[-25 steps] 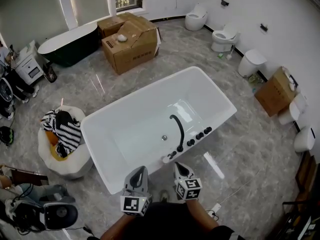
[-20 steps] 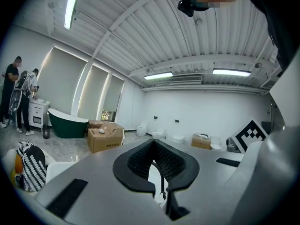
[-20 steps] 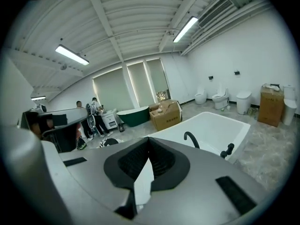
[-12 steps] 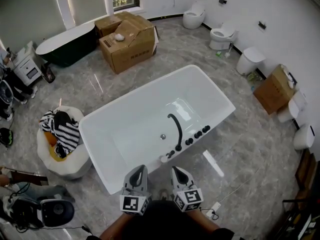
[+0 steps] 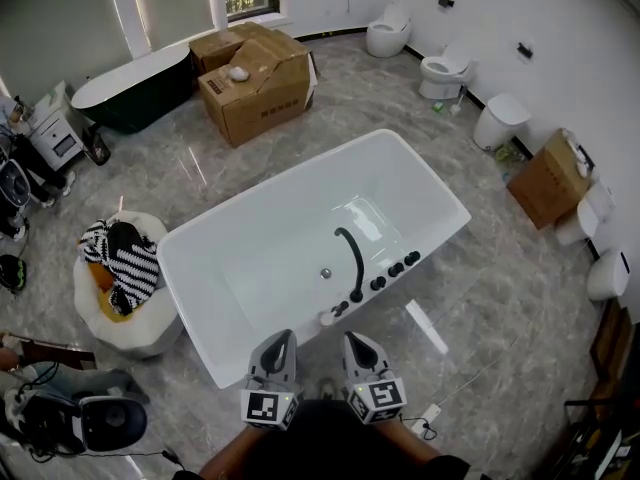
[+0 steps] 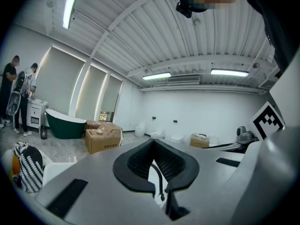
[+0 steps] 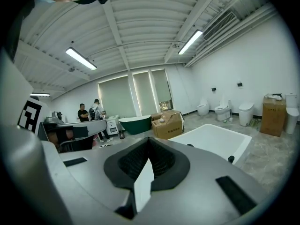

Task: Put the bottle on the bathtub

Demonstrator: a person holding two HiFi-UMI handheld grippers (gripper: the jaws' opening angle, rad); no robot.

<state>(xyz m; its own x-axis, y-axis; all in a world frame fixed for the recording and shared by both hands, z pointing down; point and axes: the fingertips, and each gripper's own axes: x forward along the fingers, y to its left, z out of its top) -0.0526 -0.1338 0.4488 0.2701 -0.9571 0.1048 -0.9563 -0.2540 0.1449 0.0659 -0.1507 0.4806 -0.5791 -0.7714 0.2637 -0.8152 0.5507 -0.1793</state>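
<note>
Both hand-held grippers are pressed together with nothing between the pads. The left hand-held gripper (image 5: 280, 340) and the right (image 5: 356, 342) hang side by side at 6 o'clock, just short of the tub (image 5: 288, 194).

No bottle is in either grip. A small white thing (image 5: 327, 318) stands on the near rim at the end of the knob row, beside the faucet (image 5: 352, 258). It may be the bottle, but it's too small to tell.
- If it is, the bottle already sits on the tub.
- If not, the bottle isn't in view.

My read on a good placement: upright on the flat rim, clear of the knobs and faucet, and off the edge that slopes into the basin.

Containers:
- Tub: holds nothing but the drain (image 5: 325, 274).
- Basket (image 5: 140, 338), at 9 o'clock of the tub: striped cloth (image 5: 125, 258) over something orange.
- Boxes (image 5: 265, 93), at 11 o'clock: closed, with a white lump (image 5: 239, 73) on top.
</note>
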